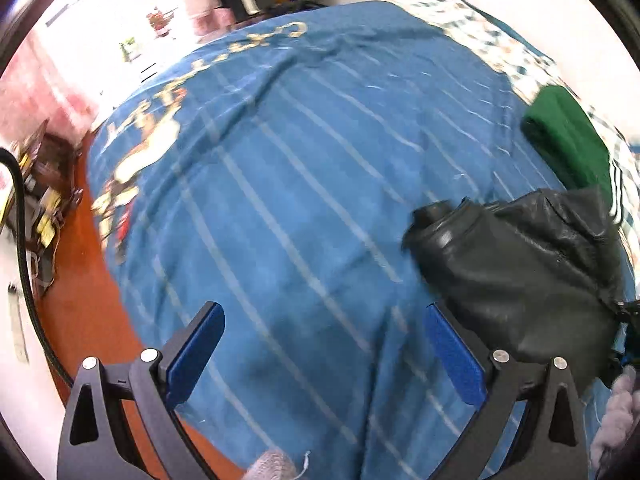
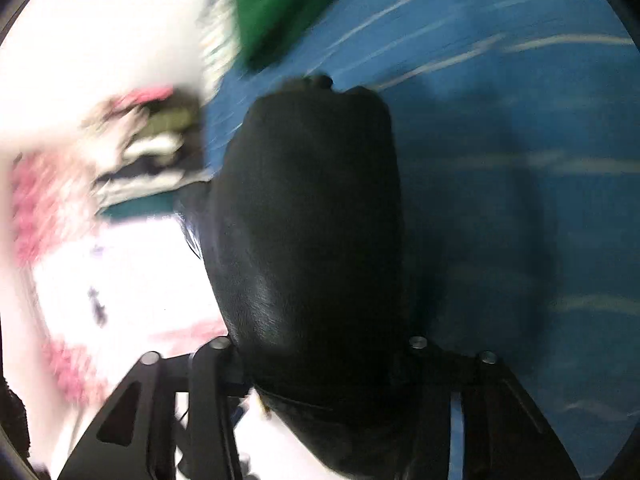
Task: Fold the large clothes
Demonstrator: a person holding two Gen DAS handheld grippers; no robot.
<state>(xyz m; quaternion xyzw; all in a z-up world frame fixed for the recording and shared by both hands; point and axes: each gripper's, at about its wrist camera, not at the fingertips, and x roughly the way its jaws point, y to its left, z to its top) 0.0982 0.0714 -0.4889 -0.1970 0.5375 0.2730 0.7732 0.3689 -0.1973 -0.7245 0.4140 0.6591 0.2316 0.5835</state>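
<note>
At the far left, beyond the edge of the blue white-striped bedsheet (image 1: 304, 184), 1 strip of orange floor (image 1: 86, 312) shows, with 1 black braided cable (image 1: 24, 264) hanging over it. The sheet carries 1 cartoon print with lettering (image 1: 140, 148) near its left edge. Above the sheet's near part, the left gripper (image 1: 324, 344) points down with its 2 blue-padded fingers (image 1: 192, 356) spread wide and nothing between them. Right of it, 1 black leather-look garment (image 1: 520, 276) lies bunched on the sheet's right side, its rolled end toward the sheet's middle. Past it, at the sheet's right edge, lies 1 folded green cloth (image 1: 568, 140). In the right wrist view, the right gripper (image 2: 320, 364) has that black garment (image 2: 312, 240) filling the gap between its 2 fingers; whether the pads press on it I cannot tell. Left of the sheet (image 2: 500, 160) there, 1 blurred stack of folded clothes (image 2: 152, 160) shows.
</note>
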